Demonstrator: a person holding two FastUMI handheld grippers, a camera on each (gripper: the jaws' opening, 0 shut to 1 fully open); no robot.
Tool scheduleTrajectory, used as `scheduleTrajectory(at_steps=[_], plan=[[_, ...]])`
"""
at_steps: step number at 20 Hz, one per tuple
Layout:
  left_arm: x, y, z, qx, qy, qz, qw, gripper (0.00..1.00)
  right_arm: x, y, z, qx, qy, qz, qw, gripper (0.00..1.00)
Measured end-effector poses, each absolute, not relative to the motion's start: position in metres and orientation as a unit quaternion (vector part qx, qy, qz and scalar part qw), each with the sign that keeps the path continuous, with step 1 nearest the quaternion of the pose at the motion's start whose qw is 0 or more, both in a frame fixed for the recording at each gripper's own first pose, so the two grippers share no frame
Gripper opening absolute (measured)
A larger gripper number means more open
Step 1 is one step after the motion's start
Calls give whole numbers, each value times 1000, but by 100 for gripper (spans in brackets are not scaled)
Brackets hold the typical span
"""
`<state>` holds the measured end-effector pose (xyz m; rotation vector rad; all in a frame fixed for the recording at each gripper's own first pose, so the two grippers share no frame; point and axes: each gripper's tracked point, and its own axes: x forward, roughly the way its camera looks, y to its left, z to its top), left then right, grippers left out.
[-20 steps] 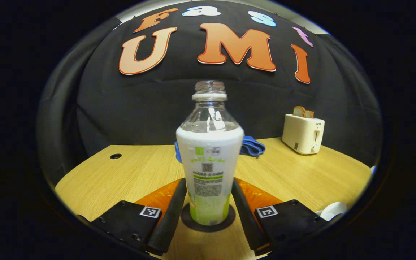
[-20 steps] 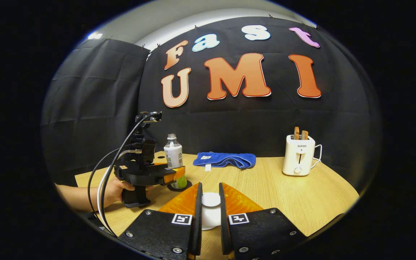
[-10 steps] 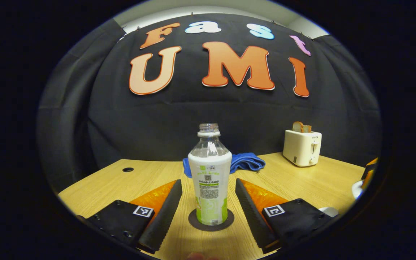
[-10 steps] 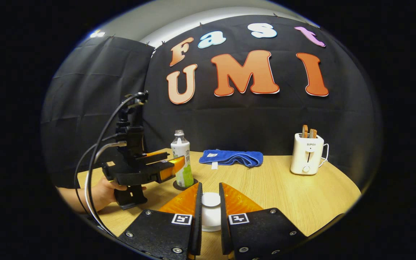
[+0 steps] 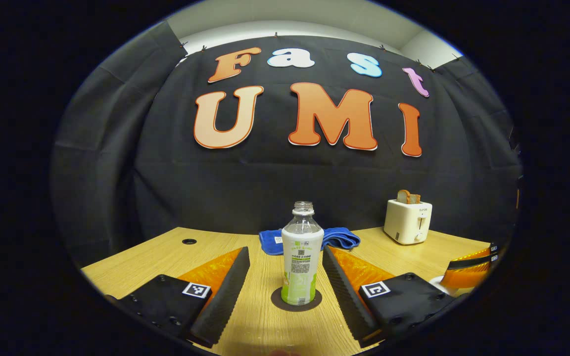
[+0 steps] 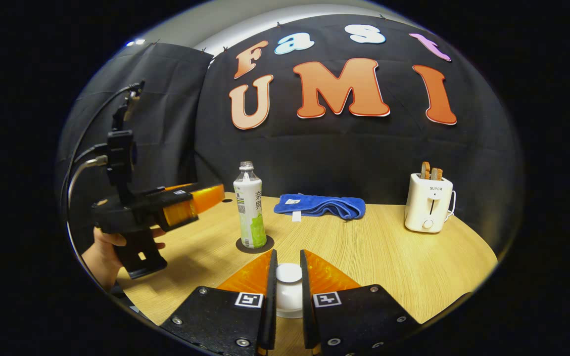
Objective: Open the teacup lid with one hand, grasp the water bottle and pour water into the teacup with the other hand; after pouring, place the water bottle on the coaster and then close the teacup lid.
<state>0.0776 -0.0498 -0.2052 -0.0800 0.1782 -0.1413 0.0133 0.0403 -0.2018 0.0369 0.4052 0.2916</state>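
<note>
A: Nearest in the right gripper view, the right gripper point(image 6: 288, 291) is noted clenched on the white teacup lid point(image 6: 289, 273), one finger pressed to each side of its knob. The teacup point(image 6: 289, 306) below is mostly hidden between the fingers; whether the lid is seated or lifted clear cannot be told.

B: Contents of the cup?

A: Not visible. The grip on the lid is judged to be there for the closing step, since the bottle is already set down.

B: And the other hand's tool?

A: In the left gripper view, the left gripper point(image 5: 285, 282) is recorded released, jaws spread wide, with the water bottle point(image 5: 302, 257) standing free between and beyond the fingertips, touched by neither. In the right gripper view the same gripper is seen off to the side, well apart from the bottle, held by a hand point(image 6: 104, 252).

B: Where is the bottle placed?

A: Upright on the dark round coaster point(image 5: 278, 300), on the wooden table point(image 5: 166, 252). It is uncapped; the clear upper part looks empty, and the level behind the label cannot be read.

B: Farther back?

A: A folded blue towel point(image 6: 319, 205) is logged behind the bottle, and a white toaster point(image 6: 428, 207) with two slices of bread standing in its slots, near the table's far edge. Neither is judged to bear on the task.
</note>
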Motion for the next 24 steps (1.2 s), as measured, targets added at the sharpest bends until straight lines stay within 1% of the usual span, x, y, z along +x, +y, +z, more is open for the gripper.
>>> scheduleTrajectory(at_steps=[3, 8, 15, 16, 20, 22, 23, 24], plan=[[69, -40, -195, -22, 77, -56, 995, 94, 15, 46, -216, 18, 219, 145, 965, 23], [55, -33, -181, -17, 57, -49, 997, 95, 15, 55, -230, 4, 234, 147, 961, 23], [37, -32, -163, -21, 29, -42, 999, 94, 19, 49, -240, -1, 245, 133, 960, 23], [35, -32, -160, -21, 27, -42, 999, 93, 19, 48, -239, -1, 244, 132, 961, 23], [34, -34, -166, -26, 34, -44, 998, 93, 22, 49, -242, -4, 241, 131, 962, 23], [33, -35, -170, -33, 41, -46, 998, 95, 22, 49, -241, -8, 240, 131, 962, 23], [34, -36, -172, -36, 43, -46, 997, 95, 22, 49, -241, -9, 240, 132, 962, 23], [33, -36, -173, -36, 43, -46, 997, 95, 21, 49, -240, -8, 241, 133, 961, 26]])
